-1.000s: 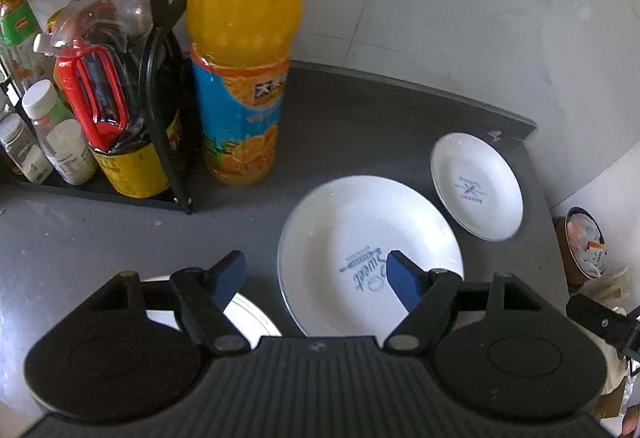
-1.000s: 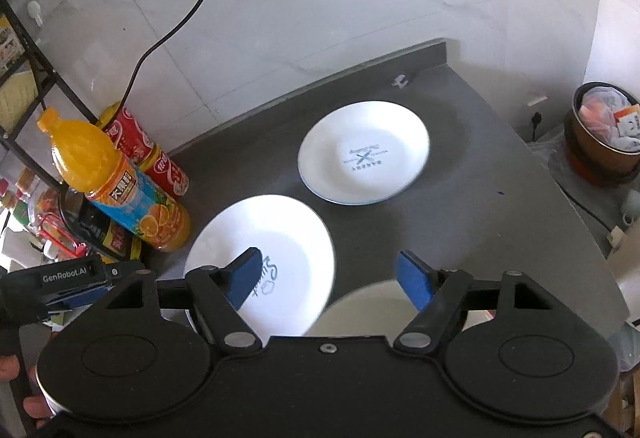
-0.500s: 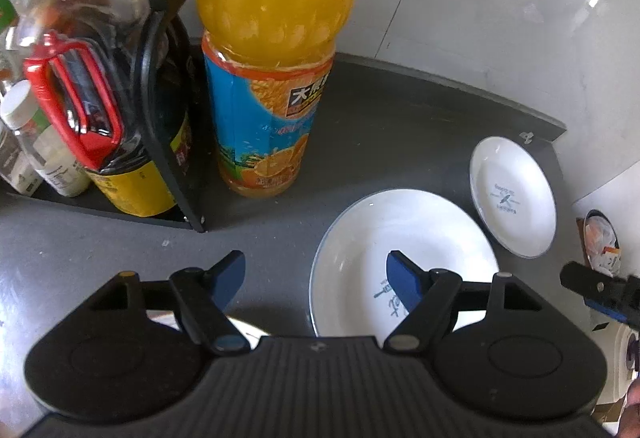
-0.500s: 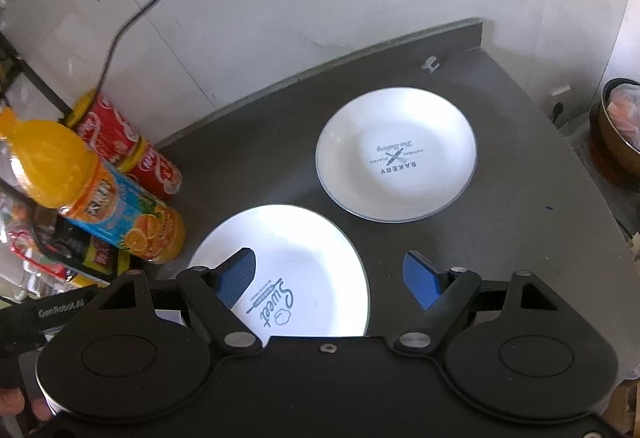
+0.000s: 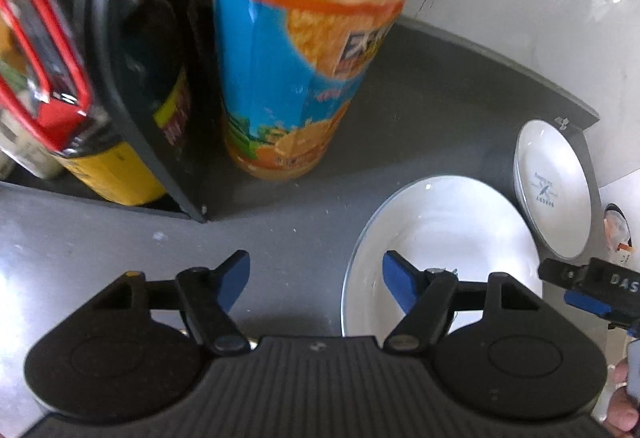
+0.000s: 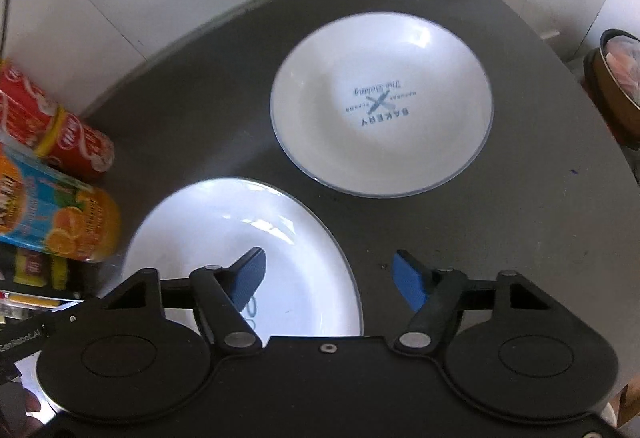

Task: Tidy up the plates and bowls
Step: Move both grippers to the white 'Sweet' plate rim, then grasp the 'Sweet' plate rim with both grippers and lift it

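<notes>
Hovering left gripper (image 5: 316, 280), fingers apart and empty, beside near plate (image 5: 440, 238) on bench (image 5: 280, 230), close to juice bottle (image 5: 300, 58). Right gripper (image 6: 329, 272), fingers spread, straddles same plate's rim (image 6: 340, 258); 2nd plate (image 6: 382, 104) beyond. Best: lower, pinch rim squarely, lift level, stack onto far one.

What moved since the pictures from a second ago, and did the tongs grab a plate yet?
Both tongs moved forward and lower. The left tongs closed in on the tall orange juice bottle; the right tongs now straddle the rim of the near white plate. Nothing was grabbed or let go: both sets stay open and empty. The white bakery-print plate and near plate lie where they were.
</notes>
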Available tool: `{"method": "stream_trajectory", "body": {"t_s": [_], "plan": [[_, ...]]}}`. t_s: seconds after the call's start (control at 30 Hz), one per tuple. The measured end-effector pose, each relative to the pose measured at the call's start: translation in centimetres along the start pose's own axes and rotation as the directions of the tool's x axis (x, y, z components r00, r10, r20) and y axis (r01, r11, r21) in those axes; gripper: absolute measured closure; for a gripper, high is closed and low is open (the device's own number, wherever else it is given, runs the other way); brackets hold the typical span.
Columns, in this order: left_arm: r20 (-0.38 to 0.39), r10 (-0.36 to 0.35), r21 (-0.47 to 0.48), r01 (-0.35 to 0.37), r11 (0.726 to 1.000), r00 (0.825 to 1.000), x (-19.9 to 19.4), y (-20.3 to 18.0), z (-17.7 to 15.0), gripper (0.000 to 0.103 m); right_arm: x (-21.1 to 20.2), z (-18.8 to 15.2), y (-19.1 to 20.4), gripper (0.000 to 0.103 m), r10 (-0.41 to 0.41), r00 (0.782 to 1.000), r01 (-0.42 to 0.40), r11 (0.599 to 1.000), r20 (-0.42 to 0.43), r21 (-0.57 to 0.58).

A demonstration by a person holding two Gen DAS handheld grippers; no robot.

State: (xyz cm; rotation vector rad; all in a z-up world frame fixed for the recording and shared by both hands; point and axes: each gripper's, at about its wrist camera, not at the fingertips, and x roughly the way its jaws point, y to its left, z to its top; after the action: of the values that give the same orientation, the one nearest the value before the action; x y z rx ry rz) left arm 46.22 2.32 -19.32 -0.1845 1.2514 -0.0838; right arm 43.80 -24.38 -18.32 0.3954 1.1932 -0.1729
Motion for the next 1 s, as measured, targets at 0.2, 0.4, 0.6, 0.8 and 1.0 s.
{"method": "stream_trajectory", "body": {"t_s": [0.2, 0.4, 0.6, 0.8, 1.0], "plan": [[-0.034, -0.013, 0.033, 0.014, 0.999, 0.999, 1.8, -0.3, 0.3, 0.046, 2.3, 0.0, 0.1, 0.046, -0.018, 0.998, 0.018, 1.0, -0.067, -0.008], [-0.081, -0.038, 0.023, 0.04, 0.999, 0.996, 3.6, -0.3, 0.7, 0.068, 4.1, 0.5, 0.3, 0.066, -0.023, 0.993, 0.023, 1.0, -0.116, -0.007], [-0.105, -0.089, 0.018, 0.091, 0.996, 0.991, 4.0, -0.8, 0.8, 0.091, 4.7, 1.1, -0.3, 0.067, 0.007, 0.987, -0.007, 1.0, -0.161, -0.002], [-0.118, -0.076, 0.02, 0.079, 0.997, 0.99, 4.3, -1.4, 0.8, 0.091, 4.8, 1.4, 0.0, 0.07, 0.012, 0.986, -0.02, 0.999, -0.166, -0.047], [-0.158, -0.081, 0.031, 0.087, 0.996, 0.984, 4.4, -1.3, 0.4, 0.09, 4.6, 1.0, -0.4, 0.073, -0.008, 0.975, -0.01, 0.997, -0.224, -0.082]]}}
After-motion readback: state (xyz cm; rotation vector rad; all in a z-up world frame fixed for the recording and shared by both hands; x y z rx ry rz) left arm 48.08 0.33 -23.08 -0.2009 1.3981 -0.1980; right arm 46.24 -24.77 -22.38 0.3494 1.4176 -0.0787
